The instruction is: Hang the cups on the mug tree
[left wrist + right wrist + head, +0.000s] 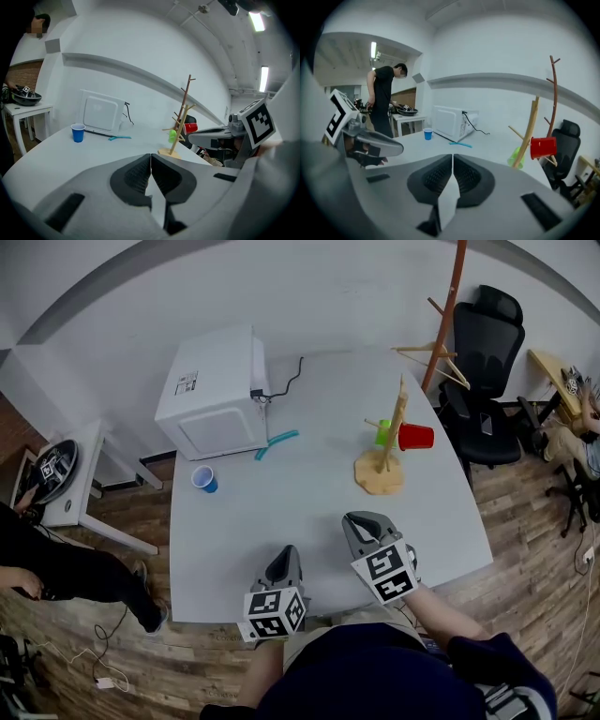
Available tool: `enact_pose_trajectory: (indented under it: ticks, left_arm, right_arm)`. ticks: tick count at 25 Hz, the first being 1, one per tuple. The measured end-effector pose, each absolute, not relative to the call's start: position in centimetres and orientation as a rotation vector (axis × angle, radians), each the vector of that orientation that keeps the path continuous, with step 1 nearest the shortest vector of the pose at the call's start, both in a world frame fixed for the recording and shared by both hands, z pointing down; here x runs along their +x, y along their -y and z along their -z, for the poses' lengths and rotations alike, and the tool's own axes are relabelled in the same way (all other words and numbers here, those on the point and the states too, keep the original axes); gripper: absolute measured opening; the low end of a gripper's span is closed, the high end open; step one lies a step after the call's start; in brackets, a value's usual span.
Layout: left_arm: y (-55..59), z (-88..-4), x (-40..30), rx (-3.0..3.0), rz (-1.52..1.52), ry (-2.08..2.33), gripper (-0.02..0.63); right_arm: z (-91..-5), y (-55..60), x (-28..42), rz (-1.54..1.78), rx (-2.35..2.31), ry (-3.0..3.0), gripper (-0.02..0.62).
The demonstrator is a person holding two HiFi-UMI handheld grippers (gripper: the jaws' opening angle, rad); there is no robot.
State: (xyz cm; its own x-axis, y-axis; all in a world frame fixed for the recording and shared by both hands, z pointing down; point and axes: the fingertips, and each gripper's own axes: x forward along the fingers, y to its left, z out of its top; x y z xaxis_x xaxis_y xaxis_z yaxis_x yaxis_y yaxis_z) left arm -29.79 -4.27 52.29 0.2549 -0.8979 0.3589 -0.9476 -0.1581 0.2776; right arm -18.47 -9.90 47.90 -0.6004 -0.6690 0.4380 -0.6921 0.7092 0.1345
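The wooden mug tree stands on the right half of the white table. A red cup hangs on its right side and a green cup on its left; both also show on the mug tree in the right gripper view, the red cup and the green cup. A blue cup stands upright on the table's left part, near the microwave. My left gripper and right gripper hover over the table's near edge, both shut and empty.
A white microwave with a black cable sits at the table's back left. A teal utensil lies in front of it. A black office chair and a coat stand are behind the table at right. A small side table stands left.
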Motion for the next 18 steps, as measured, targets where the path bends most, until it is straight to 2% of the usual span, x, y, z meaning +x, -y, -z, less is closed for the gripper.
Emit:
enact_pose_trajectory:
  ticks: [8, 18]
  left_arm:
    - [4.0, -51.8, -29.1, 2.09, -0.141, 1.682, 0.02]
    - [4.1, -51.2, -26.7, 2.091, -0.123, 1.677, 0.018]
  right_arm:
    - [-48.5, 7.4, -19.4, -0.227, 0.979, 2.554, 0.034]
    - [-48.0, 6.6, -18.4, -0.24, 0.907, 2.594, 0.034]
